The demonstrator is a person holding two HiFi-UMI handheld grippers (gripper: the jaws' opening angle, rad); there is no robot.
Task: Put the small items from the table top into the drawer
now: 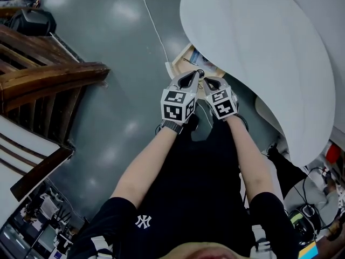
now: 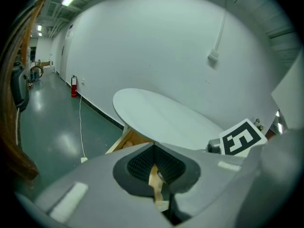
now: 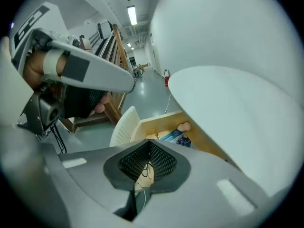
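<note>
An open wooden drawer [image 1: 186, 60] sticks out from under the white round table top [image 1: 259, 42]. In it lie a blue packet [image 3: 175, 137] and a pale rounded item [image 3: 183, 126], behind its white front [image 3: 124, 127]. Over the drawer, side by side, my left gripper [image 1: 197, 74] and right gripper [image 1: 208, 82] point down at it. In the left gripper view the left gripper [image 2: 156, 172] has its pads together, with drawer wood showing through the slit. The right gripper [image 3: 145, 167] is shut too; a thin wire shows behind its slit. I see nothing held in either.
A dark wooden stair frame [image 1: 48, 80] stands to the left on the grey floor. A white cable [image 1: 153, 26] runs across the floor to the table. A red fire extinguisher [image 2: 74, 86] stands by the far wall. Cluttered equipment [image 1: 318, 209] lies at the lower right.
</note>
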